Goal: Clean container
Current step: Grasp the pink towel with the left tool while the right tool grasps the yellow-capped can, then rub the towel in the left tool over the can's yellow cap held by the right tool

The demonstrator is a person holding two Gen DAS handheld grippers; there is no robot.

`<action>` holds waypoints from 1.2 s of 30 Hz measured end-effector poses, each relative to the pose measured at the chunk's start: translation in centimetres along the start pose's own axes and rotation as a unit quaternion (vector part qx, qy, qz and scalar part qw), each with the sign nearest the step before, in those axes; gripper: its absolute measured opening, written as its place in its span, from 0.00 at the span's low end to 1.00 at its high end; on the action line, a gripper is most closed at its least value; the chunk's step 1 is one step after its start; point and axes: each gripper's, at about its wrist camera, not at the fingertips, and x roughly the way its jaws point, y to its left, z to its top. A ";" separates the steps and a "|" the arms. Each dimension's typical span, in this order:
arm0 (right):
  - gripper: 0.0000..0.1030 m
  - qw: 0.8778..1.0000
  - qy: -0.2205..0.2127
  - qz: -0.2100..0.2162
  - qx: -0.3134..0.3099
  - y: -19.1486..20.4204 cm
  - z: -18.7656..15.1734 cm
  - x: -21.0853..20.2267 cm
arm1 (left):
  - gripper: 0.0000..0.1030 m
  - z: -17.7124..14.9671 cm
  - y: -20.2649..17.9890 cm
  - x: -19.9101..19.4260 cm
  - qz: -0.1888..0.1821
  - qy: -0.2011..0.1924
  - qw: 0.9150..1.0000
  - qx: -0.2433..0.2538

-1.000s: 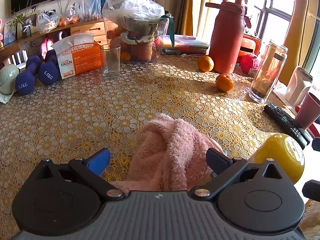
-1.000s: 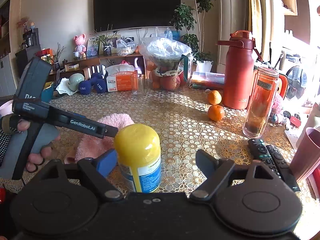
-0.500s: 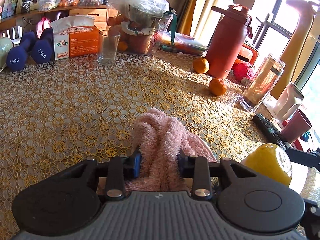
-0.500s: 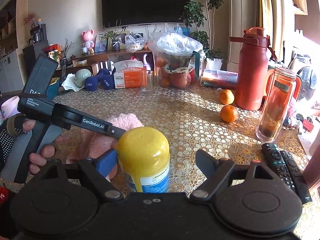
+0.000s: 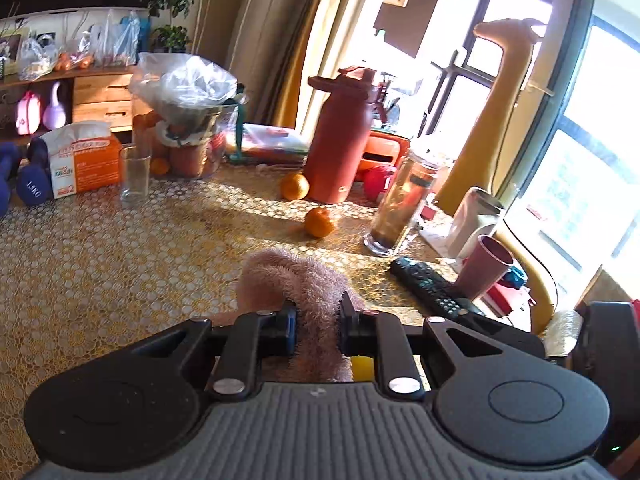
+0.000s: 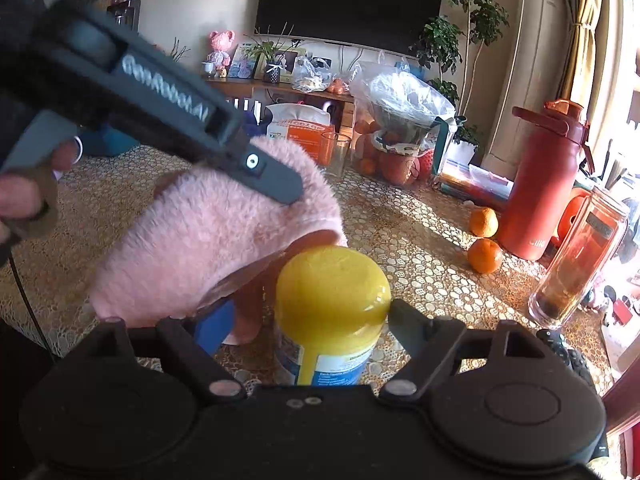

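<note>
While the left gripper [image 5: 318, 330] is clenched on a fold of the fluffy pink cloth [image 6: 216, 236], the cloth hangs beside and partly over the yellow-capped plastic container with the blue-and-white label [image 6: 332, 312], which stands upright on the gold lace-patterned tablecloth [image 6: 420, 248] right in front of the right gripper [image 6: 304, 320]. The right gripper's fingers flank the yellow cap: the right-hand one touches its side, while the blue-padded left-hand one stands a little off, so the grip looks nearly closed but not yet firm, and I cannot tell for certain. From the left wrist view only a sliver of yellow shows below the clamped cloth. The step in hand, as I judge it, is bringing the cloth onto the container to wipe it. The next move calls for a steady hold on the container and a press of the cloth across cap and wall without tipping it. Farther off lie a black remote control [image 5: 430, 290] and two oranges [image 6: 485, 255], then a tall red flask [image 6: 540, 184] and a clear drinking glass [image 5: 135, 176]
</note>
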 end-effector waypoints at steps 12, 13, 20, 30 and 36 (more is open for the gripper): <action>0.72 1.000 0.000 -0.002 -0.010 0.0 -0.1 -0.1 | 0.17 -1.3 -2.6 3.2 -0.007 0.028 0.998 0.055; 0.67 1.000 0.000 -0.002 -0.008 -0.1 -0.1 -0.1 | 0.17 -1.1 -2.3 3.1 -0.001 0.026 0.998 0.050; 0.52 1.000 0.013 0.011 0.007 -0.6 0.0 0.4 | 0.17 -0.4 0.6 3.1 0.013 0.021 1.000 0.007; 0.64 1.000 0.004 0.004 0.004 -0.6 0.6 0.3 | 0.17 -1.1 1.1 3.0 -0.026 0.026 0.999 -0.017; 0.68 1.000 -0.003 0.010 0.000 -1.0 0.7 0.5 | 0.17 -1.6 -0.2 2.9 -0.049 0.031 0.998 -0.011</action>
